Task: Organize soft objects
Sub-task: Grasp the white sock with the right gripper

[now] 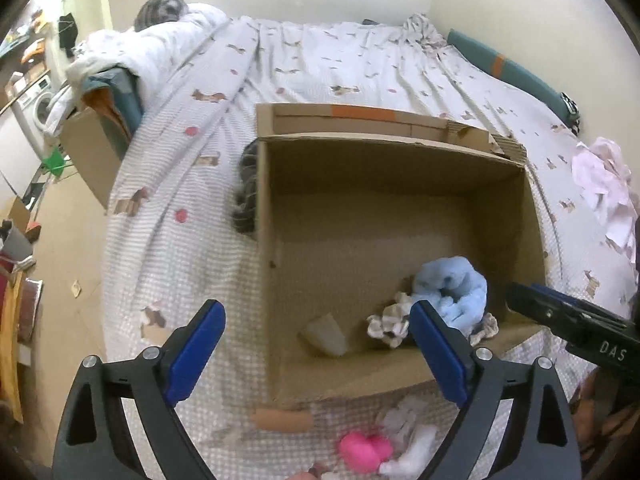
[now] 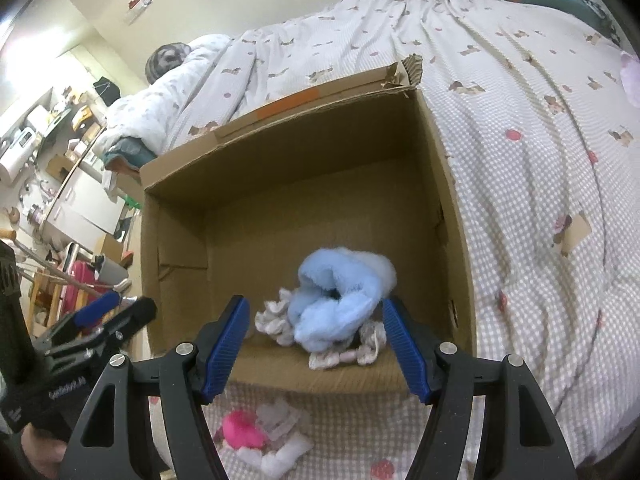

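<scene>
Cardboard box, open-topped, stood on the gingham bedspread, and we held both tools over its near wall. We recorded the left gripper with its jaws wide apart and nothing between them, poised above the box's near left corner. We recorded the right gripper likewise with jaws apart and unloaded, hanging directly above the pale blue fleece item; whether we had just let that go or only hovered over it, we could not tell. Contents of the box: the blue fleece item, lying loose in the near right corner, on top of a patterned white bundle and a second frilly pale piece, with a small beige scrap apart from them on the box floor. Outside the box, on the bedspread just before its near wall: a bright pink soft piece and some white fabric pieces, touching one another, which we judged still to be collected. Both grippers being free, we judged either could reach down for them.
</scene>
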A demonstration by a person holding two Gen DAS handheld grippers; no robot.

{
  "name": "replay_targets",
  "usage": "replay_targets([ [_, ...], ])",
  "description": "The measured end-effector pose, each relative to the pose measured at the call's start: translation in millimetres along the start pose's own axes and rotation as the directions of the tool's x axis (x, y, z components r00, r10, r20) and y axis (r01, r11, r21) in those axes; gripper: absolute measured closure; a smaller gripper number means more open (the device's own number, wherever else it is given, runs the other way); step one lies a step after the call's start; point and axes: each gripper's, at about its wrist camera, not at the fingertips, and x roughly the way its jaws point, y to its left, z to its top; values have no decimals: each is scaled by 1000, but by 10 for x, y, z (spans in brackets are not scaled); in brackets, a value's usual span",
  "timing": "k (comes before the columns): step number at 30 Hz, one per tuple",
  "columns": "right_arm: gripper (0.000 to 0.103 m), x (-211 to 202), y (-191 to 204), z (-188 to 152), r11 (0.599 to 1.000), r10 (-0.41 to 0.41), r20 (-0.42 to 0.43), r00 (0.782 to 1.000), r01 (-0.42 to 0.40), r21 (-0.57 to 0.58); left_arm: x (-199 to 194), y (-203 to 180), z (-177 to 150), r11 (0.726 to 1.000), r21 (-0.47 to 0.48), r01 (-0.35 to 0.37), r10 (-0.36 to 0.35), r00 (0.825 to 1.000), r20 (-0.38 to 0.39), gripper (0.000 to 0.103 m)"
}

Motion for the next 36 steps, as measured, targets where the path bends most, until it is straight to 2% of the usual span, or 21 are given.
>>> replay_targets([
  [2, 30, -57, 7, -58, 1000, 6, -4, 1000, -6, -6, -72, 61, -27, 1000, -21, 13, -13, 1000, -1, 10],
  [8, 30, -207, 20, -217, 1000, 13, -1, 1000, -13, -25, -218, 205, -270, 996, -90, -9, 6, 999, -34, 10],
  [14, 30, -299, 69, -399, 999, 11, -10, 1000, -11, -44, -393, 300, -481, 993, -108, -39, 36, 999, -29, 10],
  [22, 30, -375, 85, -652, 999, 36, -35, 999, -36, -18, -463, 456, -685, 985, -165, -55, 44, 997, -68, 10],
  [24, 30, -370, 103, -739, 999, 32, -50, 998, -33, -25, -480, 476, -711, 983, -178, -37, 25, 997, -69, 10],
  [26, 30, -323, 128, -822, 999, 37, -84, 996, -39, -26, -498, 489, -729, 982, -189, -18, 6, 998, -64, 10],
  [29, 30, -155, 203, -979, 997, 63, -175, 983, -70, -33, -482, 484, -744, 983, -178, -45, 34, 997, -66, 10],
  [31, 30, -23, 310, -1065, 994, 62, -232, 971, -82, -78, -453, 489, -753, 983, -177, -51, 38, 997, -73, 10],
  [33, 30, 111, 421, -1139, 987, 25, -278, 960, -68, -146, -411, 499, -772, 983, -175, -50, 35, 996, -88, 10],
  [36, 30, 348, 523, -1239, 973, -25, -361, 932, -60, -221, -363, 514, -803, 985, -157, -66, 50, 993, -106, 10],
])
